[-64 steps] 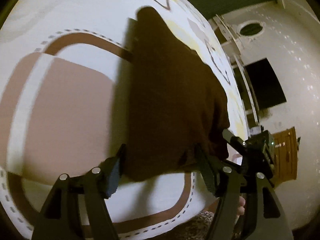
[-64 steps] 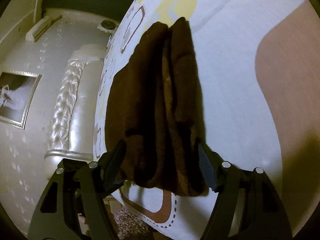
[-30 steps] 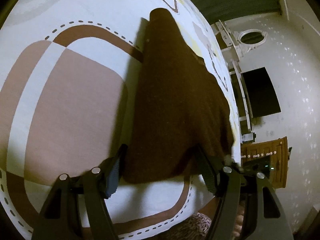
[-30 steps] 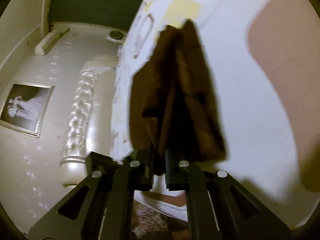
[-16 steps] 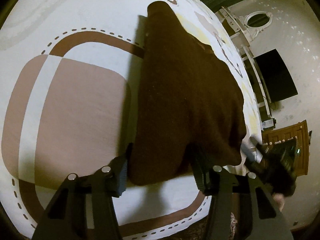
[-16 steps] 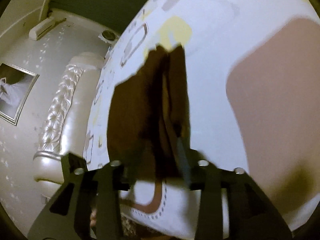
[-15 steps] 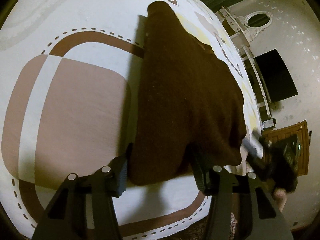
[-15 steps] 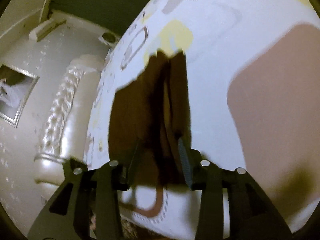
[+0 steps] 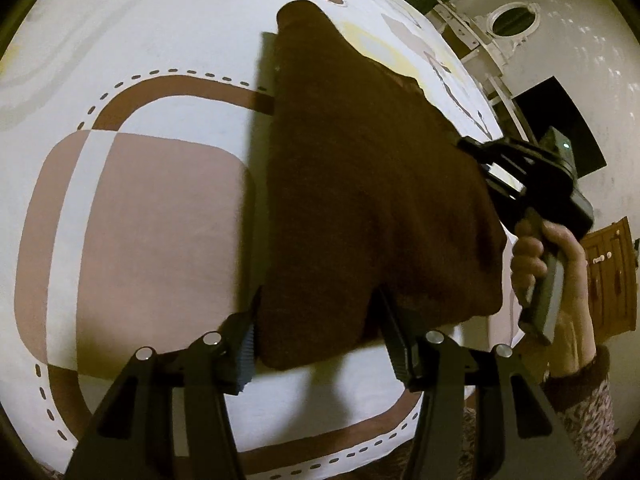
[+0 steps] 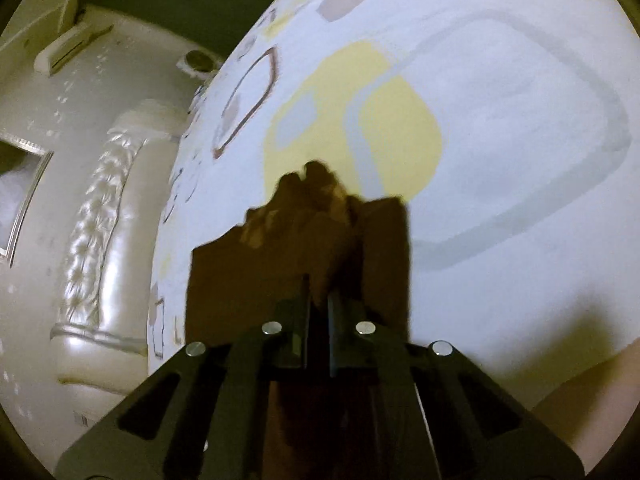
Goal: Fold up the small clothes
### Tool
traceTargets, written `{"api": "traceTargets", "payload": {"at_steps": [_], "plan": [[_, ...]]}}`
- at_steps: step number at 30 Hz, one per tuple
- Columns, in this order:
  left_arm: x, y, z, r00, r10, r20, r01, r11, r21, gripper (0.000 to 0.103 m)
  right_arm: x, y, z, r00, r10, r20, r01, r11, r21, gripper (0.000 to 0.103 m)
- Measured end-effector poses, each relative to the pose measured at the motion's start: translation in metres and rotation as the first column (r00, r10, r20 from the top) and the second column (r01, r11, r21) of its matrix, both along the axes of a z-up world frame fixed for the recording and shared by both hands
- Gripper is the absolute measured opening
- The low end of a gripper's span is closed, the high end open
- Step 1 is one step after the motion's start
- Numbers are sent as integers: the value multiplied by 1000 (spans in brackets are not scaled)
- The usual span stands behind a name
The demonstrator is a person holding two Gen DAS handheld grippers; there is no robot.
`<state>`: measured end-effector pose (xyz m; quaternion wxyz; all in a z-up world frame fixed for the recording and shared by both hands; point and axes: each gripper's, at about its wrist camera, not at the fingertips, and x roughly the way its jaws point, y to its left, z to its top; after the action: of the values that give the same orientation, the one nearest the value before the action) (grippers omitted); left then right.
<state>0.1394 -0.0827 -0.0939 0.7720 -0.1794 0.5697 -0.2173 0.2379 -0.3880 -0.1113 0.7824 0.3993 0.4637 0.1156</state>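
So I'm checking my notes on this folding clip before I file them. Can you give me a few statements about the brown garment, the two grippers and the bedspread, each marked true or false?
1. The brown garment lies on a patterned bedspread. True.
2. The right gripper stands wide open, clear of the cloth. False: its jaws have just closed and are shut on the garment's edge.
3. The left gripper has the garment's near corner between its fingers. True.
4. The bedspread is plain white. False: it bears brown, yellow and grey shapes.
5. A person's hand holds the right gripper's handle. True.
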Motion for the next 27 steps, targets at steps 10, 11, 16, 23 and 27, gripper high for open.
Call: {"api": "traceTargets", "payload": {"at_steps": [10,11,16,23,27], "plan": [[2,0,-3,1000,-7,2,7,1000,-16,57,0,-19,-21,999,-50,-5,50,996,71,8],[2,0,-3,1000,-8,1,8,1000,-16,57,-4,-22,-20,999,-54,-1,54,995,81,8],[5,1,-4,1000,-11,-4,11,999,-31,60,-31,-33,-15,997,-79,5,78,991,107,47],[5,-3,-3,1000,-17,7,17,1000,-24,64,-93,-19,-18,1000,9,20,-12,988,157,63],[5,-3,-3,1000,-19,14,19,1000,-23,64,-113,0,-16,996,76,39,-81,984,156,73]]}}
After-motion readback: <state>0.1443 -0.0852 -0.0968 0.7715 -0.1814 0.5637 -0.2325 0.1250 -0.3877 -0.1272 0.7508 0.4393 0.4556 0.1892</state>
